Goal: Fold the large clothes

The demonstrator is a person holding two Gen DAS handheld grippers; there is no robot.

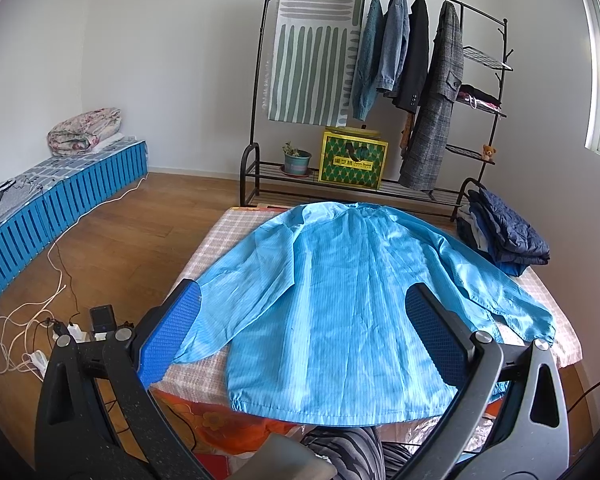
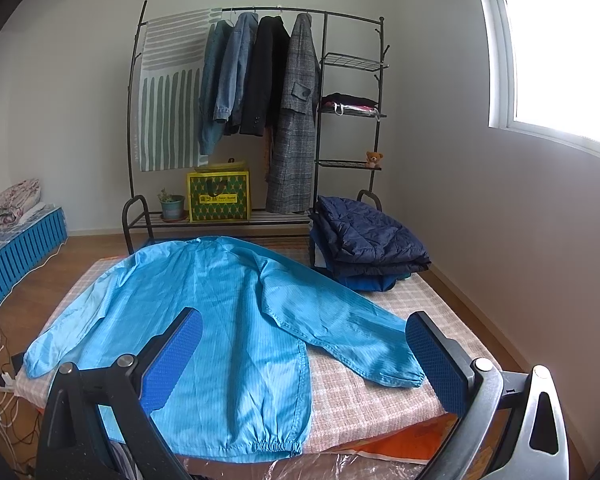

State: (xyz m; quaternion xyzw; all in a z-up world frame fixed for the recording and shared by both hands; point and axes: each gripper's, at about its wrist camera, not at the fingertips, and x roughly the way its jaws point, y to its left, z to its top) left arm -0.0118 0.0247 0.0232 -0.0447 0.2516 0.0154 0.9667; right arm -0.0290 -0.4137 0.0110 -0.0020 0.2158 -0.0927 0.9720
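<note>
While we hold both grippers above the near hem, left gripper and right gripper spread wide and empty, one blue jacket flat on checked table, two sleeves splayed to side edges, one folded stack far right corner, bare cloth beside right sleeve.

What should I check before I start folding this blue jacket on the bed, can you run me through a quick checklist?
1. Jacket spread flat, hem toward you: ok, only light wrinkles.
2. Both sleeves laid out to the sides: ok; the right sleeve and left sleeve lie on the checked bed cover.
3. Left gripper open and empty: ok.
4. Right gripper open and empty: ok.
5. Room to fold: ok; the pile of folded clothes sits at the far right corner, apart from the jacket body.
6. Front fastened: cannot tell, the front is not visible.
</note>
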